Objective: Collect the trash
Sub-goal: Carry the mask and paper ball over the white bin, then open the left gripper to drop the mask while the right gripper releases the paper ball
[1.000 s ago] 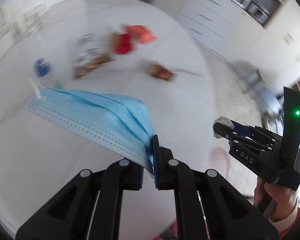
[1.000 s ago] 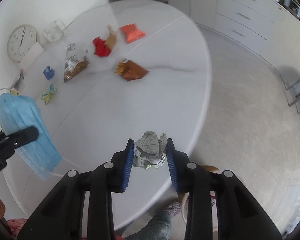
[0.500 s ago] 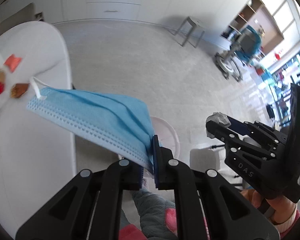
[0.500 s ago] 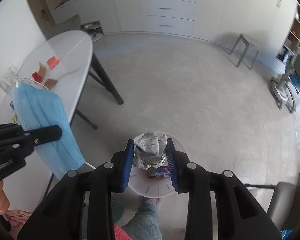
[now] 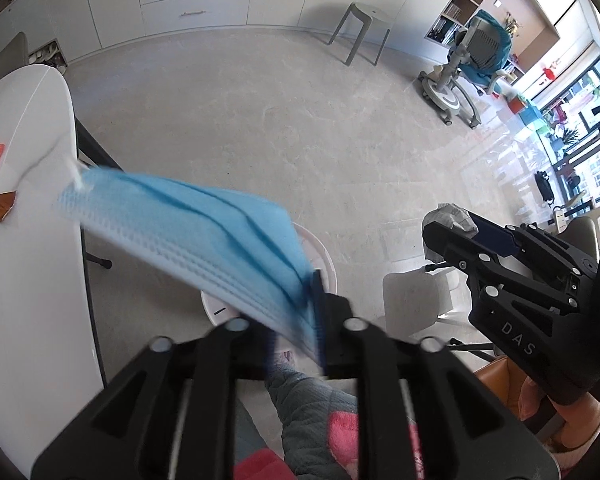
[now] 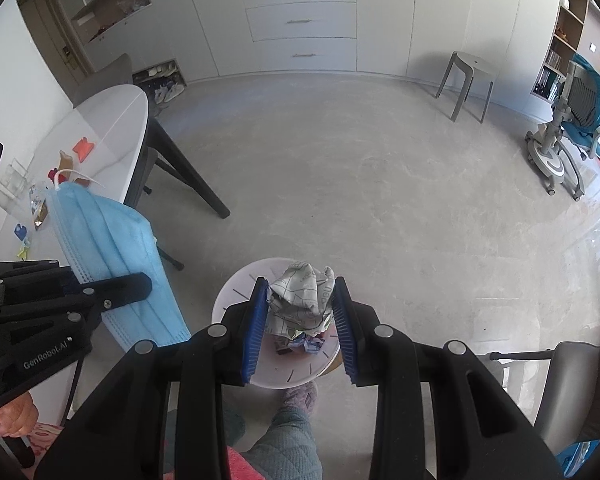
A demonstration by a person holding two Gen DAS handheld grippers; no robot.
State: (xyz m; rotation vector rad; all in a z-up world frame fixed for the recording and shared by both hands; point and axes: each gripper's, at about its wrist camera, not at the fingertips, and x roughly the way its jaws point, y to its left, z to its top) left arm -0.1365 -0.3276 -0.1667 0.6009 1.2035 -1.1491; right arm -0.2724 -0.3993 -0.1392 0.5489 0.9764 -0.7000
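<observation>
Left hand-held gripper (image 5: 296, 320) sat at lower centre of its own view, jaws having just been opening, with a blue face mask (image 5: 188, 240) between them; the mask blurred, its near edge lying against the right pad, and whether either pad still pressed on it could not be told. The mask spread up and to the left, over the rim of a white bin (image 5: 320, 252) on the floor. In the right wrist view the same mask (image 6: 112, 256) hung at left of frame beside the left hand-held gripper's dark finger. Right hand-held gripper (image 6: 302, 320) sat at lower centre of its view, blue pads clamped on a crumpled wad of paper (image 6: 300, 300), directly above the bin (image 6: 236, 296); small wrappers lay in the bin's bottom. The wad (image 5: 452, 216) showed too at right of the left wrist view. White table (image 6: 112, 128) stood at left of frame, an orange wrapper (image 6: 84, 148) and other scraps on it. A grey stool (image 6: 468, 80) stood at upper right by the cabinets. A person's quilted trouser leg (image 6: 292, 440) showed at bottom.
</observation>
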